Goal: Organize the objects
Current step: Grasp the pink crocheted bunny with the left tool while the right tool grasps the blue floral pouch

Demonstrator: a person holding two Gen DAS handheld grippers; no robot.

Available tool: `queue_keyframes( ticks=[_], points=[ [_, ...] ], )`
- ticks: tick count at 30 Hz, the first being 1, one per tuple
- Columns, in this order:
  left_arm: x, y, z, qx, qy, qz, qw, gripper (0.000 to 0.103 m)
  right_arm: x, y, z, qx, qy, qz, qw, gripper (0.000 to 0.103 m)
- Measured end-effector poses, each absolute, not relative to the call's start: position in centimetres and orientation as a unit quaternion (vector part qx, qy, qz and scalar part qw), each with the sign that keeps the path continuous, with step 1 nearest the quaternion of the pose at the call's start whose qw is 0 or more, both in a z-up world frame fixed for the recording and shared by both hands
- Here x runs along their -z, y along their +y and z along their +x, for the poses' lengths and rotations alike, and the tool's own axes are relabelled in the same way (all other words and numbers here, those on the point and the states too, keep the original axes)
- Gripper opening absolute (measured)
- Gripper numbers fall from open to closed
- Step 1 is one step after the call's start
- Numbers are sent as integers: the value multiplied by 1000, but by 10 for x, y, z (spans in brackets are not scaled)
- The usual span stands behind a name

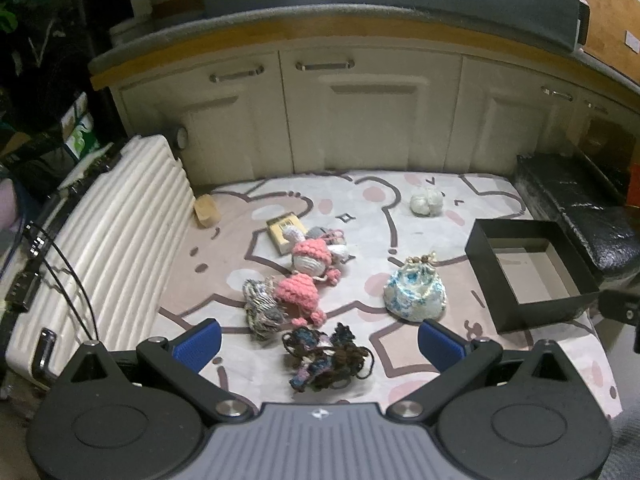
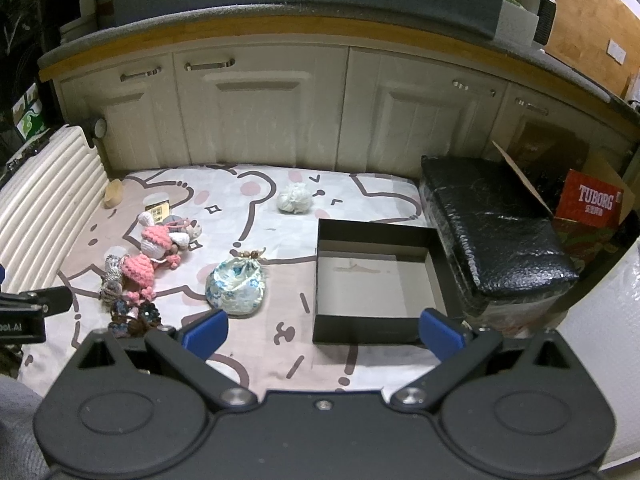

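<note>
On a patterned mat lie several small items: a dark yarn tangle (image 1: 326, 356), two pink crochet dolls (image 1: 300, 294) (image 1: 314, 254), a grey striped knit piece (image 1: 260, 306), a floral drawstring pouch (image 1: 416, 290) (image 2: 236, 286), a white yarn ball (image 1: 427, 202) (image 2: 295, 199) and a yellow box (image 1: 282, 228). An open black box (image 1: 532, 274) (image 2: 376, 280) stands at the mat's right. My left gripper (image 1: 320, 344) hovers open just above the dark tangle. My right gripper (image 2: 322, 330) is open over the black box's near wall, holding nothing.
A white ribbed suitcase (image 1: 120, 240) borders the mat on the left, cream cabinet doors (image 1: 368, 120) stand behind, and a black wrapped block (image 2: 496, 232) sits right of the box. A wooden block (image 1: 207, 210) lies near the suitcase. A red carton (image 2: 590, 200) is far right.
</note>
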State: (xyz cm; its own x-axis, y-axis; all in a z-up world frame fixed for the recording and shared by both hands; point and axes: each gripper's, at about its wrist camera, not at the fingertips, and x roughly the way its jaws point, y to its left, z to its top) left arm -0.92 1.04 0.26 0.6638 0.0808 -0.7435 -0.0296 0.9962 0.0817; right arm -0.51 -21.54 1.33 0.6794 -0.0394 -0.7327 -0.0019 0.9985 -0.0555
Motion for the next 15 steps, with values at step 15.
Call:
queue_keyframes(
  ticks=[15],
  points=[
    [-43,22,24,-52,370,24,927,103,-46,-200,16,-16,357,-34,933,103]
  ],
)
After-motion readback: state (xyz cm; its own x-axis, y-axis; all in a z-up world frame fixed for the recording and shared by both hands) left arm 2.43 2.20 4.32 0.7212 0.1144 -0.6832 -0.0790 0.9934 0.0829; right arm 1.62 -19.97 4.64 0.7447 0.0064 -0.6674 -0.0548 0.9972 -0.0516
